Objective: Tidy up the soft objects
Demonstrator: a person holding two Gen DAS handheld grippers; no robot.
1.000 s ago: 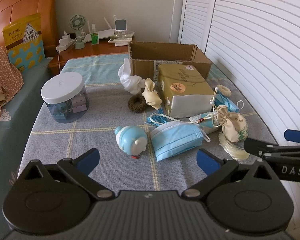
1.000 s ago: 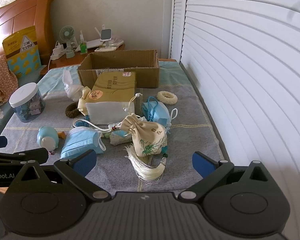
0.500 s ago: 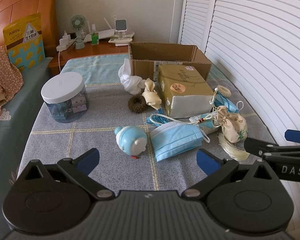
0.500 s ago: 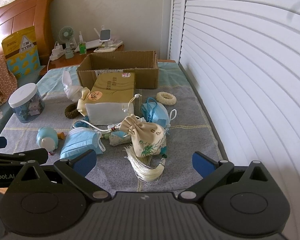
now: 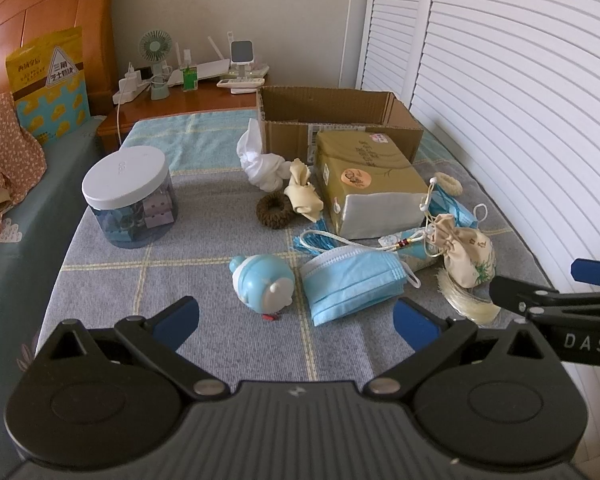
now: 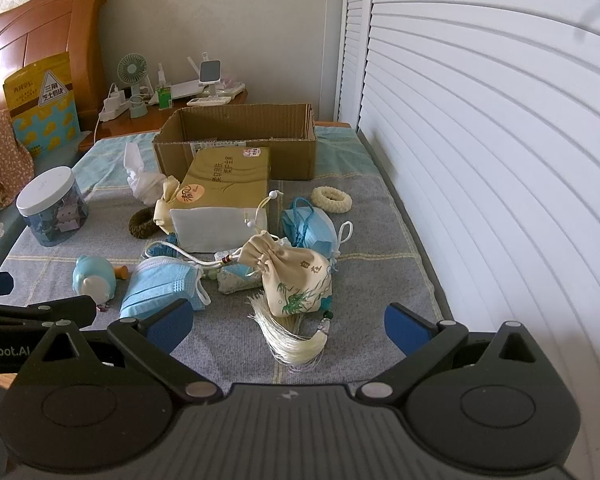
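Bedding edge runs along the right beside the white slatted doors [image 6: 480, 160]; bare grey blanket [image 5: 112, 288] sits open on the near left, between jar and claws. Left claw [image 5: 296, 318] spread wide, holding nothing, hovering near the blue round toy [image 5: 264, 284] and the stack of blue face masks [image 5: 352, 280]. Right claw [image 6: 286, 322] also spread and empty, just short of the cream drawstring pouch [image 6: 296, 276] with its tassel [image 6: 292, 344]. Soft things cluster mid-bed in front of one open cardboard box [image 6: 236, 140] at the far side: one white cloth bundle [image 5: 260, 164], one beige cloth knot [image 5: 302, 196], one brown scrunchie [image 5: 274, 210], one cream scrunchie [image 6: 332, 199], one folded blue mask [image 6: 308, 224]. Tissue pack [image 6: 224, 196] hides part of the cords and a small patterned sachet [image 6: 236, 276]. One lidded jar [image 5: 128, 196] far left. Nightstand clutter too small to read.
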